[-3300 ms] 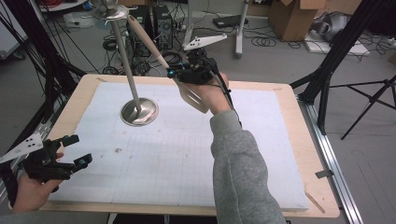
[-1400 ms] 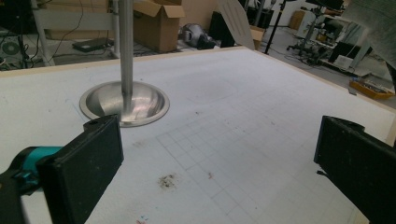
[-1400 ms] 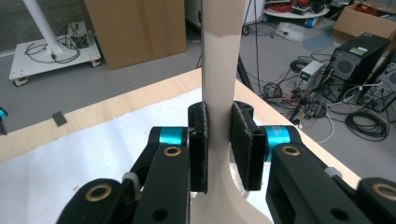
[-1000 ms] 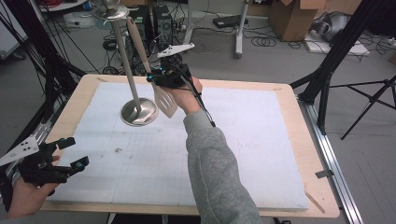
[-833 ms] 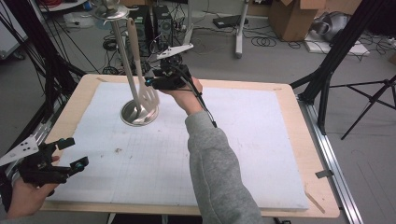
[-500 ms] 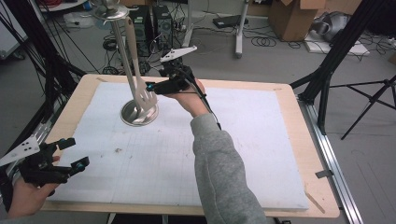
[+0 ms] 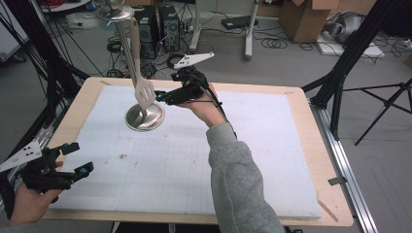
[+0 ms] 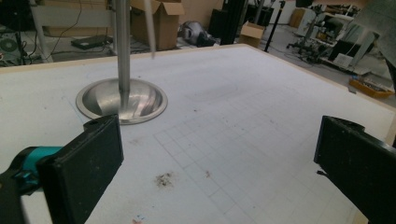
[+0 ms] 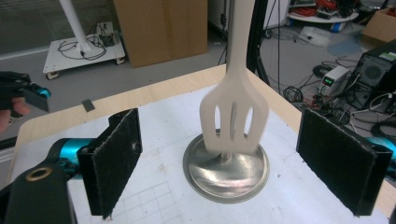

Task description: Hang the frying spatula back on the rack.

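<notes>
Our right gripper [image 7: 160, 95] is wide open by the hanging slotted spatula [image 7: 144, 92]. We should back away slowly, leaving it unbumped.

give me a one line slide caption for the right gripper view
Open right gripper faces a white slotted plastic spatula hanging over the round polished-metal stand base on the white gridded mat.

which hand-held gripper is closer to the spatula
The right hand-held gripper: its open jaws sit right beside the hanging spatula at the stand. The left one waits at the table's near corner.
</notes>
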